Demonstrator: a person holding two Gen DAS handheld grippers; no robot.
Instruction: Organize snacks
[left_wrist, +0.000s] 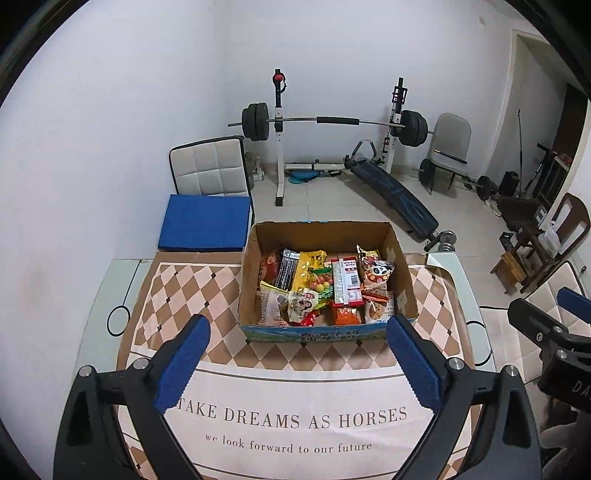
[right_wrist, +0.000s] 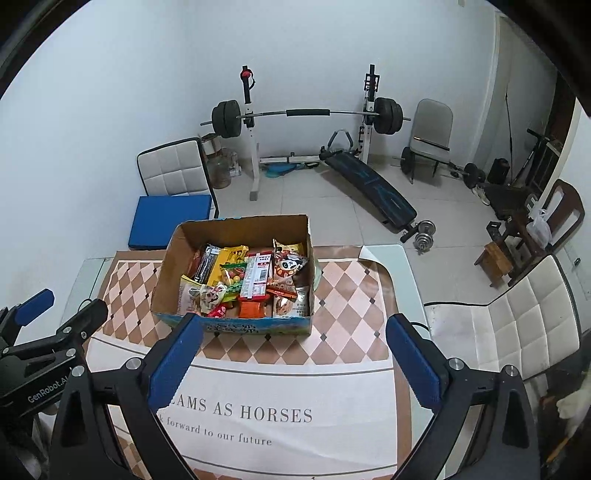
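1. Left wrist view: snack packets (left_wrist: 325, 284) are lying jumbled inside cardboard box (left_wrist: 327, 280), mid-tablecloth (left_wrist: 295, 406).
2. Left gripper (left_wrist: 297, 358) and right gripper (right_wrist: 293, 356) are hovering near, fingers spread, empty, probably leaving room for a reach.

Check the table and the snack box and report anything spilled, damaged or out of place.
Nothing spilled or damaged. The snacks lie jumbled in the cardboard box, none on the tablecloth. Both grippers, left and right, are open and empty.
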